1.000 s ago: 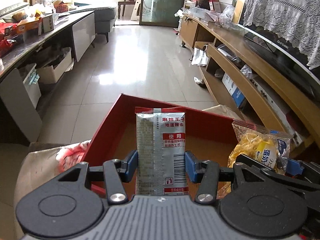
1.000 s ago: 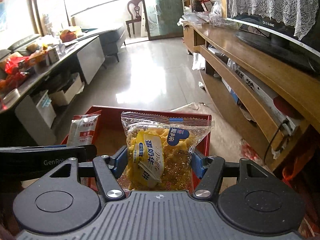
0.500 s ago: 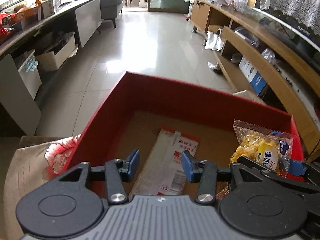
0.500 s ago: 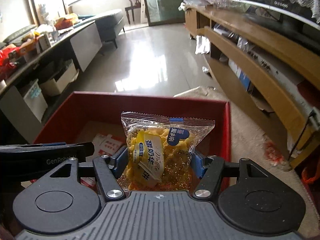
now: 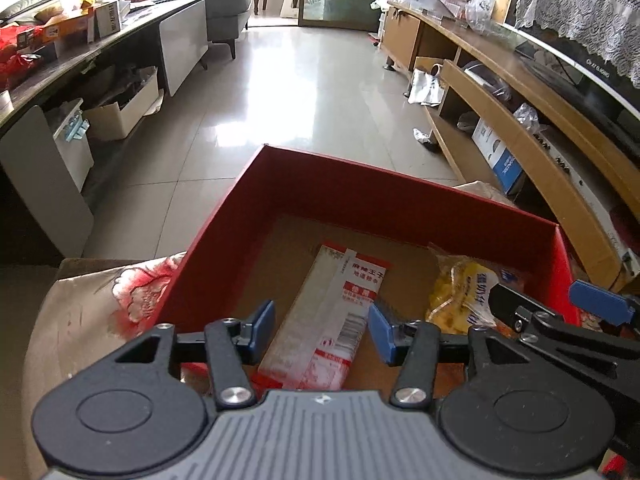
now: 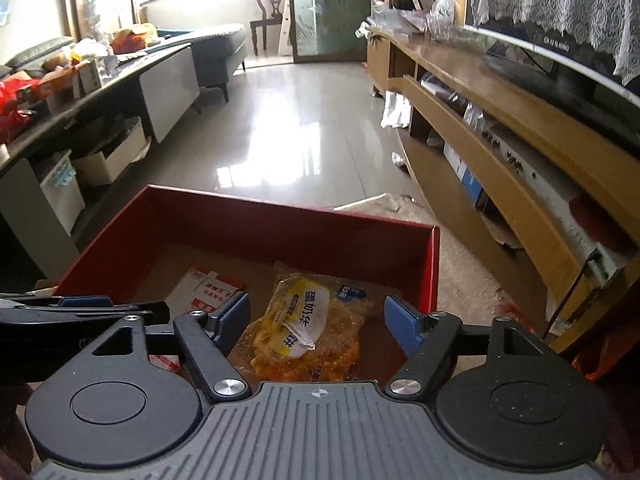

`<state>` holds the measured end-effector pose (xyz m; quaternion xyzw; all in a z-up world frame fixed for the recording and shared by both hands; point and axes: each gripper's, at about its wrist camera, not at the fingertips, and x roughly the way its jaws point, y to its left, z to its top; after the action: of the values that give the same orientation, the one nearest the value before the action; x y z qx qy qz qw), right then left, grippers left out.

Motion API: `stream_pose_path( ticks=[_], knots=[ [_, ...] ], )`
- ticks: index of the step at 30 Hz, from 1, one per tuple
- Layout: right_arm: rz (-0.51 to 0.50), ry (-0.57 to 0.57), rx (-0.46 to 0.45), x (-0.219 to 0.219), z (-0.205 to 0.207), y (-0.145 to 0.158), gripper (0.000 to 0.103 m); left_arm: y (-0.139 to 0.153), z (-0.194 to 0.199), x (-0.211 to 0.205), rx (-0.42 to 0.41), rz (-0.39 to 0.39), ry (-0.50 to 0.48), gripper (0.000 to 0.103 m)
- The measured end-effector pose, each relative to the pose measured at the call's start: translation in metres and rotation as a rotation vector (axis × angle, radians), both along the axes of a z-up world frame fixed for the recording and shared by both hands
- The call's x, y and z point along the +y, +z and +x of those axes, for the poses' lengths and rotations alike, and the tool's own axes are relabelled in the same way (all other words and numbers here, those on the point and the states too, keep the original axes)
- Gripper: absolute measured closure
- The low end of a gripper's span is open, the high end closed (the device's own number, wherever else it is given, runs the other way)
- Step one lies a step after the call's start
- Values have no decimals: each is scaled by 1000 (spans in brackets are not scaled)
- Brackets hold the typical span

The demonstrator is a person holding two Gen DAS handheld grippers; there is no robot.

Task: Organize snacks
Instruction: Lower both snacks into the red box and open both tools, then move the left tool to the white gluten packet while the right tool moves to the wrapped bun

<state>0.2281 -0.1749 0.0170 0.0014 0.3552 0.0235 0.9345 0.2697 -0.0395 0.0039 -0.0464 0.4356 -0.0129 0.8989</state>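
Release step is judged under way: left gripper (image 5: 321, 330) and right gripper (image 6: 317, 320) have just been opening — jaws parted, nothing gripped. Silver packet (image 5: 326, 320) and yellow bag (image 6: 306, 332) lie inside red box (image 6: 256, 232) — withdrawal is required next

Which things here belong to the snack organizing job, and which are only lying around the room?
Job: red box; silver-and-red snack packet; yellow snack bag; left gripper and right gripper, both open.

Lying about: white cardboard box; wooden chair; grey sofa.
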Motion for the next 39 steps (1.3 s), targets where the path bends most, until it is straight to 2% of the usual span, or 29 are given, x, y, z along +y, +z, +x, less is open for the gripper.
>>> stream_pose_path(
  ticks=[12,21,39],
  knots=[
    [-34,-11,-44,-6,-25,22,21,17,-32,-3,-17,-43,-14,47],
    [-45,-14,-45,-9,-40,25,21,20,-50,-8,-15,-42,-27,47],
    [-68,-32,-23,-15,-80,19,21,20,-94,-22,-37,46,-77,47]
  ],
)
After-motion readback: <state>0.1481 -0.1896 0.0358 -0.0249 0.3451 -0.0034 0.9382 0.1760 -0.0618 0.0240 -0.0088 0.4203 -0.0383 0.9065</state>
